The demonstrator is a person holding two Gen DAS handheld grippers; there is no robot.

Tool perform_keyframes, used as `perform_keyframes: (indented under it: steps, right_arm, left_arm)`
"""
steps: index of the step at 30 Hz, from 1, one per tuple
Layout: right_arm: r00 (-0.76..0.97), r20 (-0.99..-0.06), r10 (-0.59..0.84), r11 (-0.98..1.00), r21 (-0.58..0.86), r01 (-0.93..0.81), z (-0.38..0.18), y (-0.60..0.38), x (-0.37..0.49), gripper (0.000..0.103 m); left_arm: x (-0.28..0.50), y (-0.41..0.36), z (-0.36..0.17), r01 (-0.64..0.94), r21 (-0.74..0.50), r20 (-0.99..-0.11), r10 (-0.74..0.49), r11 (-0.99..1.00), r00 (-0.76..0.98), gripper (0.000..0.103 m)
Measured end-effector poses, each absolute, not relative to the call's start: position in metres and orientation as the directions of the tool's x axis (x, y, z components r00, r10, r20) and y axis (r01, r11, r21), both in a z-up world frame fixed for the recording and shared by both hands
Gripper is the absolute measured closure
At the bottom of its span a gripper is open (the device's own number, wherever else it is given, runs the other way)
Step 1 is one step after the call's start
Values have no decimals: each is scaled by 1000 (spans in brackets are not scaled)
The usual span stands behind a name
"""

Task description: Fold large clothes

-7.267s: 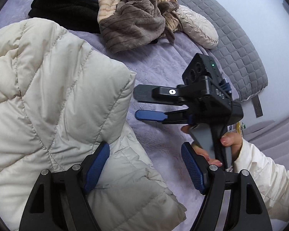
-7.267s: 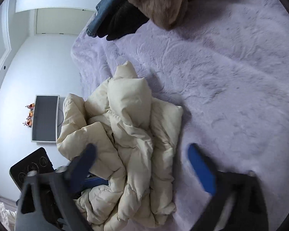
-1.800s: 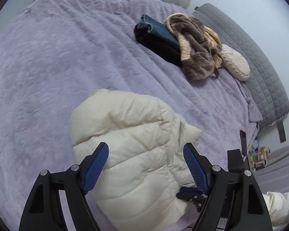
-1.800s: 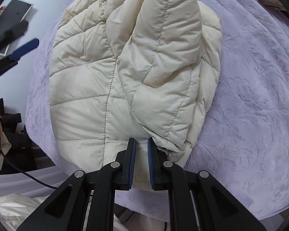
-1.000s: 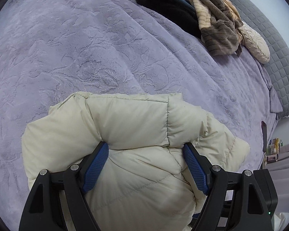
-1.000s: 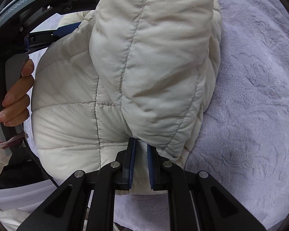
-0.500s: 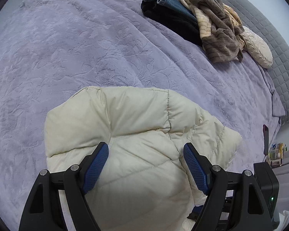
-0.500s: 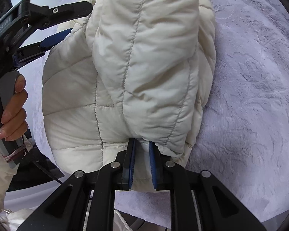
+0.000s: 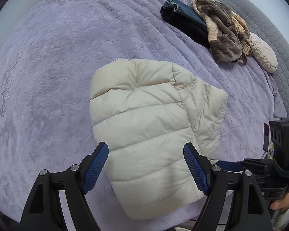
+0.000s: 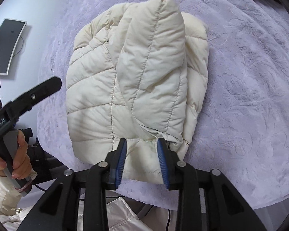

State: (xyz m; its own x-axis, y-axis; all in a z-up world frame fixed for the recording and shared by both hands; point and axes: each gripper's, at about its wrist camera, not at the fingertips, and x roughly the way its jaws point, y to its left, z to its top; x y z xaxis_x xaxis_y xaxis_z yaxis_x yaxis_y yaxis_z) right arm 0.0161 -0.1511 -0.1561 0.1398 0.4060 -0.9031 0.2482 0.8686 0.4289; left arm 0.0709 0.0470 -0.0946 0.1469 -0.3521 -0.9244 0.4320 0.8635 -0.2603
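The right gripper [image 10: 141, 150], which was clamped on the near edge of the cream puffer jacket [image 9: 150, 127] half a second ago, has let its blue pads part, and the jacket's hem now sits loose in the gap between them with nothing pinched; the left gripper [image 9: 146, 163] has lifted back from the fabric, so more of the folded bundle shows ahead of it than before. Its jaws stand wide apart and hold nothing, the jacket lying beyond and below the tips, spread between the two pads as seen from the left wrist camera. The jacket rests folded on the lilac bedspread [image 9: 48, 57], a compact quilted block with one puffy panel doubled over the top, reaching away from the right gripper's fingers toward the far side of the bed. From the right wrist view the left gripper's black upper finger pokes in from the left of the jacket, just beside its edge but apart from it, with the person's hand [image 10: 19, 161] wrapped round the handle. Far ahead of the left gripper and off to its right lies a heap of dark jeans [image 9: 183, 17] and a brown striped fleece garment [image 9: 223, 36], next to a cream pillow [image 9: 264, 57] against the grey quilted headboard [image 9: 269, 28]
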Motion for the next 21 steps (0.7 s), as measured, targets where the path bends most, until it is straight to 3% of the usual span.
perform_keyframes:
  steps: [9, 15, 18, 21]
  right_arm:
    - [191, -922, 336, 892, 377, 251, -104, -142, 15, 54]
    - [243, -934, 262, 913, 322, 252, -67, -130, 20, 39]
    - [269, -936, 228, 923, 296, 247, -48, -124, 20, 26]
    - [289, -939, 187, 934, 261, 244, -33, -119, 18, 23]
  left_arm:
    - [49, 77, -66, 350, -221, -937, -298, 910, 183, 22]
    - [41, 86, -42, 304, -206, -938, -277, 930, 210, 22]
    - [37, 90, -30, 291, -200, -939, -268, 936, 217, 22]
    - [32, 93, -19, 284, -174, -942, -243, 943, 232, 22]
